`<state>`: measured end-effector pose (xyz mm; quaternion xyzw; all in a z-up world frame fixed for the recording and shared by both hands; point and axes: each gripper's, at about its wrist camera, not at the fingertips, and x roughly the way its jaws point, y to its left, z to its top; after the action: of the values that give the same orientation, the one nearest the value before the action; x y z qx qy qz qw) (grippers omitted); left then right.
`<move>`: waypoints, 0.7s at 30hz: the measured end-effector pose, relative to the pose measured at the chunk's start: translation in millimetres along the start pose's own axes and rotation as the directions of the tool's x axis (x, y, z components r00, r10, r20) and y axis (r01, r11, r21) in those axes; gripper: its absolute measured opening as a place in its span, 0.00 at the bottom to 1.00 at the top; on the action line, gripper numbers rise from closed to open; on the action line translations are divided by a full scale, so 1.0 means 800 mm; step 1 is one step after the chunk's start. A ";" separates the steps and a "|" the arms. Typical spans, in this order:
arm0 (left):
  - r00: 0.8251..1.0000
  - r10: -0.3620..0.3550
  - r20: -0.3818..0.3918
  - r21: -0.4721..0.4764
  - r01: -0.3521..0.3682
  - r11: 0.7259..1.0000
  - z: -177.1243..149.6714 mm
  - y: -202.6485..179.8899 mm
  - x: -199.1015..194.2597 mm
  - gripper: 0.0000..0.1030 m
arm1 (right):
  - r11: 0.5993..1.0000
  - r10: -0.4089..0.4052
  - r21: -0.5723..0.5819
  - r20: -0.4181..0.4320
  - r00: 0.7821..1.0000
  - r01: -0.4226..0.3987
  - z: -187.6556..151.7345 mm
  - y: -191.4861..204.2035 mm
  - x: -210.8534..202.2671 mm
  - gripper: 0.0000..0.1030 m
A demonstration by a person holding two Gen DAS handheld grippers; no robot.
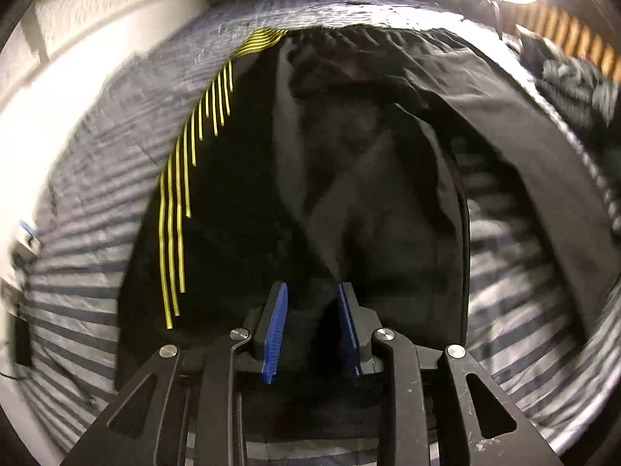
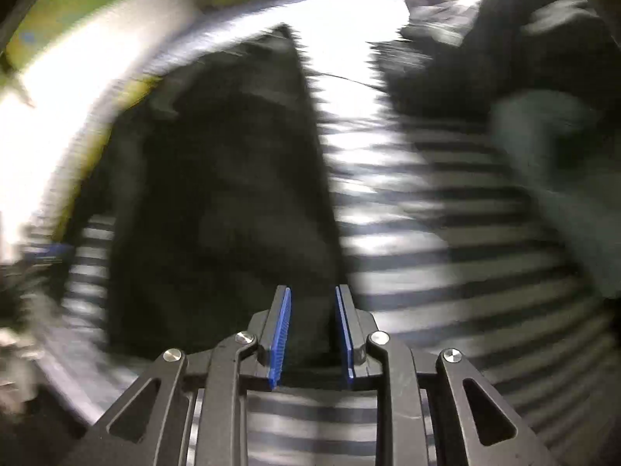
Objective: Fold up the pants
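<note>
The left tongs point(image 1: 312, 291) stand narrowly apart, blue pads clear of the cloth, over the black pants point(image 1: 349, 178), which lie spread on a striped bedsheet point(image 1: 516, 310). The right tongs point(image 2: 312, 293) also show a narrow gap with nothing pinched, above the pants' point(image 2: 225, 202) right edge. No writing or brand can be read. Only the left view shows the yellow stripes point(image 1: 182, 202) down the pants' side and the gathered waistband point(image 1: 368, 31); only the right view, heavily blurred, shows a dark clothes heap point(image 2: 504, 46) farther off.

Matt black cloth pants point(image 1: 368, 163) on seemingly woven striped bedsheet point(image 1: 516, 310).
</note>
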<state>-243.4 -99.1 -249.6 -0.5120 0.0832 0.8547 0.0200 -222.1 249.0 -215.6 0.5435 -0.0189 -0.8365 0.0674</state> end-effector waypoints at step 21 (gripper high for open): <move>0.938 -0.345 0.040 0.500 0.280 0.820 0.004 -0.428 -0.082 0.69 | 0.962 0.208 0.139 0.183 0.961 -0.235 0.018 -0.134 -0.099 0.20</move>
<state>-174.3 242.0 -231.9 -0.4408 0.2087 0.8222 0.2934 -213.5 365.3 -149.5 0.4698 -0.1523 -0.8618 0.1154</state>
